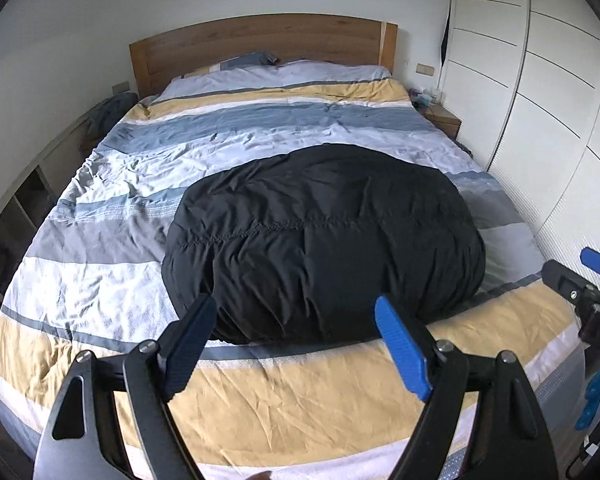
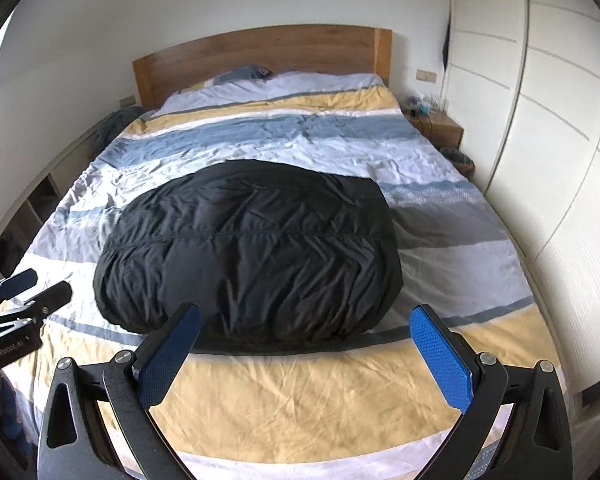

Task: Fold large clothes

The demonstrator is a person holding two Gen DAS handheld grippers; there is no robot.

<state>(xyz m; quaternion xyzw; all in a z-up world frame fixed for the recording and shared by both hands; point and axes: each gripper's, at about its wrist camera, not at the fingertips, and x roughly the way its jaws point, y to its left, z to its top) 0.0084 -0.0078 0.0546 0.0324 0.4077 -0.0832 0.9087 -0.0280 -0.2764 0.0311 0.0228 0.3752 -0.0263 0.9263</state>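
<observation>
Bed (image 1: 100, 360): striped duvet in yellow, blue, grey and white, wooden headboard (image 1: 260, 40) at the far end.
Black garment (image 1: 320, 248): folded into a puffy bundle, middle of the bed toward the foot edge.
Left gripper (image 1: 296, 344): released, empty, above the foot edge.
Right gripper (image 2: 306, 354): spread wide, empty, beside the left.

Seemingly "GenRobot.AI" on left gripper (image 2: 36, 292)
</observation>
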